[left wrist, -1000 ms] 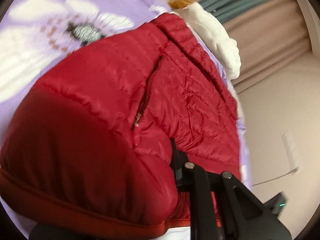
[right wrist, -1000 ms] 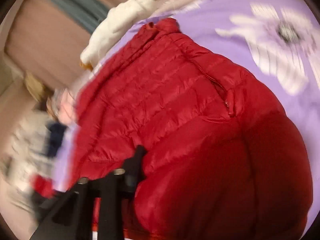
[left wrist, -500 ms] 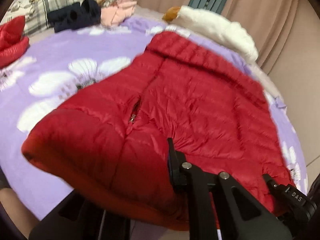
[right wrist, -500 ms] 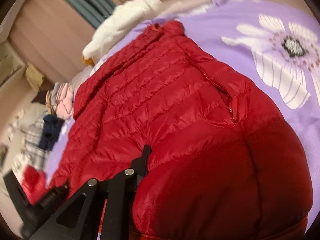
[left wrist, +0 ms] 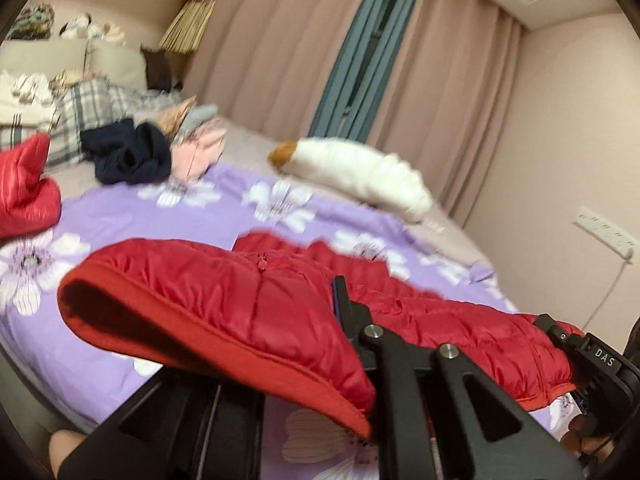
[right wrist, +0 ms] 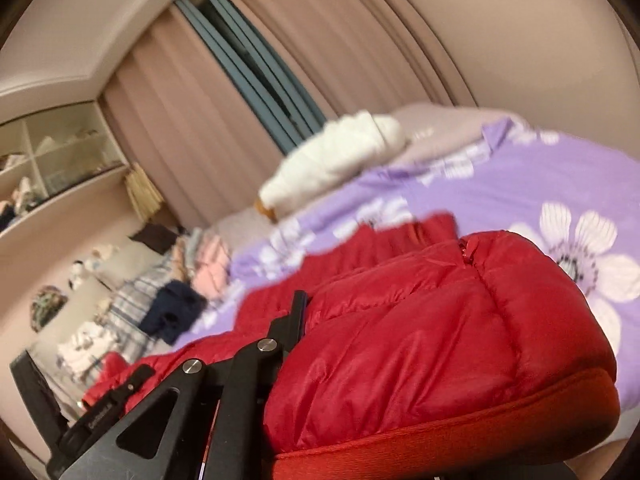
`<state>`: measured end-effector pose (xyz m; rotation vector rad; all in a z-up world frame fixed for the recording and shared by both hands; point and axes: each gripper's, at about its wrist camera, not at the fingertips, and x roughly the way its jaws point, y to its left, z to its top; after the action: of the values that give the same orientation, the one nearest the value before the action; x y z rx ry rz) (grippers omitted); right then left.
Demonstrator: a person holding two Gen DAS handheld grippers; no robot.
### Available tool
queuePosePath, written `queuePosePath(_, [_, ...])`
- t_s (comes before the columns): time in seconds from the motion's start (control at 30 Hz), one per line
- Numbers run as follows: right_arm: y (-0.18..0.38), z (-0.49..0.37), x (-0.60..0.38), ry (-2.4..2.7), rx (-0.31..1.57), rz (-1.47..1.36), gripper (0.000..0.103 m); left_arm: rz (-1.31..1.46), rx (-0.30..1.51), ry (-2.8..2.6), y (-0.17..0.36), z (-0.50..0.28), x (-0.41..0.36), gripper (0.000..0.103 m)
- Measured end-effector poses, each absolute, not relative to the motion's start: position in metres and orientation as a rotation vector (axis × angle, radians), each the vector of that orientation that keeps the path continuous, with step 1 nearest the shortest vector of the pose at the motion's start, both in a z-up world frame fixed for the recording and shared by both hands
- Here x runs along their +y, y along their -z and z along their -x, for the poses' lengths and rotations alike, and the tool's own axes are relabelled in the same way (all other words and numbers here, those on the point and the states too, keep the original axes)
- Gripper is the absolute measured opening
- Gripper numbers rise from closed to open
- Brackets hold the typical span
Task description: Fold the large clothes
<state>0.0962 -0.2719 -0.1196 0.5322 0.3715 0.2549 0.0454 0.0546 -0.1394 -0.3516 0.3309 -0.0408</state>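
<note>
The jacket (left wrist: 224, 300) hangs above the near part of the quilt (left wrist: 192, 216), its hem nearest the cameras, its far end trailing on the quilt. The left gripper (left wrist: 340, 308) and right gripper (right wrist: 298, 312) each clamp a hem corner. Beyond the jacket, a pillow (left wrist: 360, 176) lies at the quilt's far edge, before the curtains (left wrist: 280, 48). In the left view, a clothes pile (left wrist: 132, 152) sits far left.

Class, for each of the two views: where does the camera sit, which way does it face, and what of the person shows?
Left wrist: on the left gripper, facing across the bed; a bare bit of the person bottom left.
Right wrist: on the right gripper, facing the curtains; no body visible.
Shared: red jacket clamped in both jaws, purple bedspread, white garment.
</note>
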Motion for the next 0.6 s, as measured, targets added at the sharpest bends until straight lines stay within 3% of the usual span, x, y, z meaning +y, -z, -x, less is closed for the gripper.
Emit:
queuePosePath(0.4, [0.115, -0.135, -0.265, -0.214, 0.368, -0.424, 0.011, 0.329, 0.332, 0.021, 0.134, -0.099, 0.045, 0.016])
queuePosePath(0.6, [0.105, -0.245, -0.268, -0.219, 0.396, -0.411, 0.012, 0.343, 0.356, 0.011, 0.129, -0.222, 0.036, 0.020])
